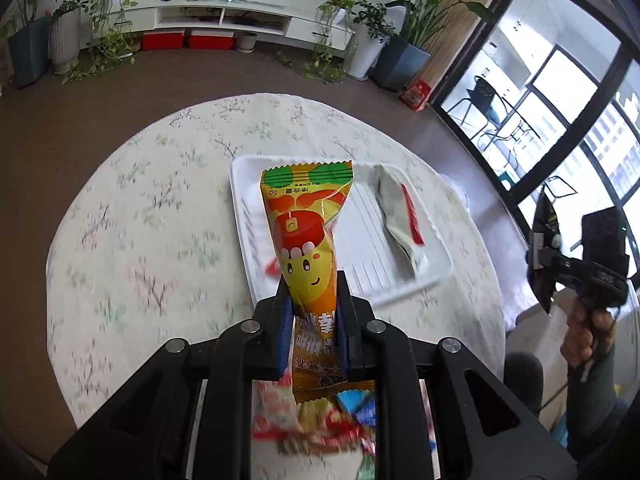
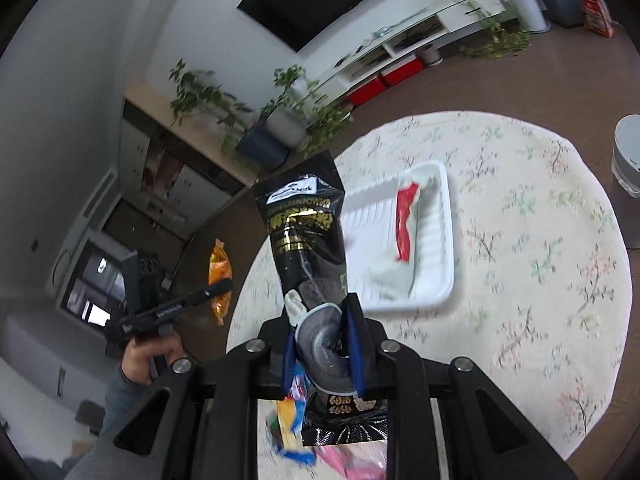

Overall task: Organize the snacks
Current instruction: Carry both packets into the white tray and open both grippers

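Note:
My left gripper [image 1: 313,294] is shut on a yellow-orange snack packet [image 1: 306,224] with a cartoon face, held up over the near edge of a white tray [image 1: 424,284]. A grey packet with a red stripe [image 1: 400,216] lies in that tray. My right gripper [image 2: 320,322] is shut on a black snack packet [image 2: 306,232] with gold print, raised in front of the same white tray [image 2: 432,280], where the grey and red packet [image 2: 406,228] lies. A heap of loose snacks [image 1: 316,428] sits below the left gripper, partly hidden; more loose snacks [image 2: 296,432] show under the right one.
The tray rests on a round table with a floral cloth [image 1: 160,216]. The other hand-held gripper [image 1: 576,268] shows at the right edge of the left view, its black packet seen edge-on. A white bin [image 2: 630,168] stands past the table. Potted plants [image 1: 372,40] line the far wall.

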{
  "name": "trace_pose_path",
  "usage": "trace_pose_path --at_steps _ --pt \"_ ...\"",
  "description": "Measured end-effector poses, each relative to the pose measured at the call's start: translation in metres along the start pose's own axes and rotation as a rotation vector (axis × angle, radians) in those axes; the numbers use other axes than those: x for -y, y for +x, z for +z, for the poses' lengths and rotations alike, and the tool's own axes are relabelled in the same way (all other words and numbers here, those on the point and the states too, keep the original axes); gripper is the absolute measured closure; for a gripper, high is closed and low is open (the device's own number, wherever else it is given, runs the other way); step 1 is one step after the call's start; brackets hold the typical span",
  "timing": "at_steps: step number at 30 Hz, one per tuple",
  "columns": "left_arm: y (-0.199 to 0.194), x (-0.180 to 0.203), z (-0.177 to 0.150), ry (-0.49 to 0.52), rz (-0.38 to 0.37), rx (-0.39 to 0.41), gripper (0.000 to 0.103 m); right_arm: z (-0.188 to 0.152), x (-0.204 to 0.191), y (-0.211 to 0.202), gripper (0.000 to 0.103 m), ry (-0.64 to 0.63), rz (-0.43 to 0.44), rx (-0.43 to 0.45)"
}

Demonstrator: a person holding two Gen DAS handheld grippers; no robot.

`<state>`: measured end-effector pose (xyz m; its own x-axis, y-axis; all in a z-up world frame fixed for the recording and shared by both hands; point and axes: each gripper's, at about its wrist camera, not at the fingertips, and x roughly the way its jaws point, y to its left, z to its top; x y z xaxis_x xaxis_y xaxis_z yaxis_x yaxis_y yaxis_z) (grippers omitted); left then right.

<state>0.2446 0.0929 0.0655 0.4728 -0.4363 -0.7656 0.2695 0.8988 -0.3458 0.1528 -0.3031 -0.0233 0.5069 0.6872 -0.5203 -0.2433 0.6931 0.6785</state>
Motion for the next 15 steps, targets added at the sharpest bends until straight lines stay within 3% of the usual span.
trace_pose_path --at_steps 8,15 --pt "0.061 -0.009 0.05 -0.003 0.041 -0.059 0.087 0.042 -0.016 0.059 0.079 0.069 -0.019 0.021" --pt "0.105 -0.022 0.062 -0.011 0.09 -0.093 0.087 0.056 -0.007 0.118 0.079 0.117 -0.086 -0.025"
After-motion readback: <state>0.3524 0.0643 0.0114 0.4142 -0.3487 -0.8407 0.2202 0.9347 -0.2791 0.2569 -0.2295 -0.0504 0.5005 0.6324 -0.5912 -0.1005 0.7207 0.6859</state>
